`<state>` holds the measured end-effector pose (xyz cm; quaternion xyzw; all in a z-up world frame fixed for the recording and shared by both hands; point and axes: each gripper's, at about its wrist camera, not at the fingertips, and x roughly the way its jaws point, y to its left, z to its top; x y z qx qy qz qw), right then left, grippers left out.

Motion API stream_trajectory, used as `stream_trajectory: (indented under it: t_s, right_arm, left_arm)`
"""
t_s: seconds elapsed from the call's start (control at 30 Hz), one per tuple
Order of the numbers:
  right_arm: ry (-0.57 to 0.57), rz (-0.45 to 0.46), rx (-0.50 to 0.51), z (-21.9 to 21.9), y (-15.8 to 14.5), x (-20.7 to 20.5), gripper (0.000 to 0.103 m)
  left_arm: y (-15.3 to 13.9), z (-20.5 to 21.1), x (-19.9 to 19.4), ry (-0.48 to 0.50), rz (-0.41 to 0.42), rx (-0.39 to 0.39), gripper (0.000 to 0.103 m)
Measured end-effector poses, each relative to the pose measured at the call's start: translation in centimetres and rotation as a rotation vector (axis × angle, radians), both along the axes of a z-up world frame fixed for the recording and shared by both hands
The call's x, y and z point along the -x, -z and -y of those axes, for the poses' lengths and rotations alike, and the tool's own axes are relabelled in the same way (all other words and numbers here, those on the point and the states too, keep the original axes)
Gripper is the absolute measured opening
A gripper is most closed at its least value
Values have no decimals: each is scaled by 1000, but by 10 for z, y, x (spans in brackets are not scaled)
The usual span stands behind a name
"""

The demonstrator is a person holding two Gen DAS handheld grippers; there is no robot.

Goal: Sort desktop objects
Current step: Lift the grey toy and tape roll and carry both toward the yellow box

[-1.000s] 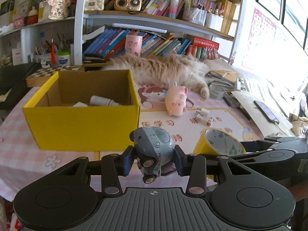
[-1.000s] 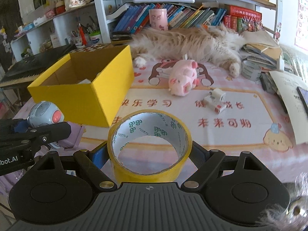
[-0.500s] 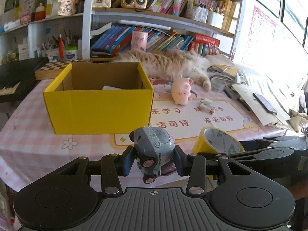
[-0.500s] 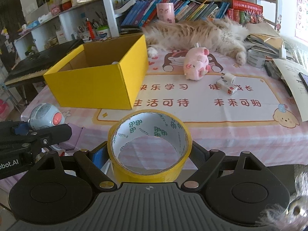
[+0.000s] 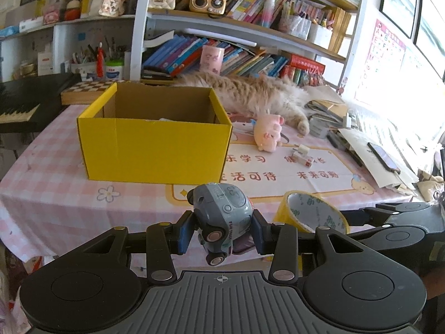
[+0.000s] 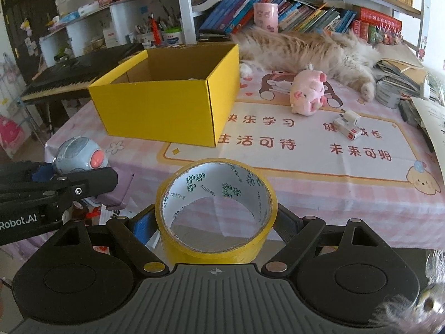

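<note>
My left gripper [image 5: 221, 232] is shut on a small grey toy car [image 5: 221, 217], held off the near table edge; the same toy car [image 6: 79, 157] shows at the left of the right wrist view. My right gripper [image 6: 215, 224] is shut on a yellow tape roll [image 6: 215, 250], whose edge [image 5: 311, 217] also shows in the left wrist view. An open yellow cardboard box [image 5: 155, 150] stands on the pink checked tablecloth beyond both grippers. A pink pig plush [image 6: 307, 93] and a small white charger with a box [image 6: 347, 125] lie on the printed mat.
A long-haired cat [image 6: 306, 48] lies along the back of the table before the bookshelves. Papers, a phone [image 5: 383, 161] and a tin crowd the right side. A keyboard piano [image 6: 75, 72] stands left of the table, with a chessboard box [image 5: 86, 90] behind the yellow box.
Both grippers have drawn back from the yellow box toward the near table edge, each keeping its load. The box and the table now look farther away.
</note>
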<state>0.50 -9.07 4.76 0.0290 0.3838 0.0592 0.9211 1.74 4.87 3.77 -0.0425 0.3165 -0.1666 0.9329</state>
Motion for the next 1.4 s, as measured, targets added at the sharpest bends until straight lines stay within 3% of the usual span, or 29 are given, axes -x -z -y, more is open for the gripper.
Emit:
stream_trajectory:
  t_s: [0.8,1.17,1.4]
  right_arm:
    - [-180,-32,25,-41,5,-3,84]
    - [-238,13,64,-46,-4,-18,84]
    - [-253,102,77,-40,-19,-45,84]
  left_arm:
    - [1,-31,15,-131,-20,3,42]
    - [-7,-29,0,-157,11,8,42]
    - [-25,-30,-21,-199,75,5,42]
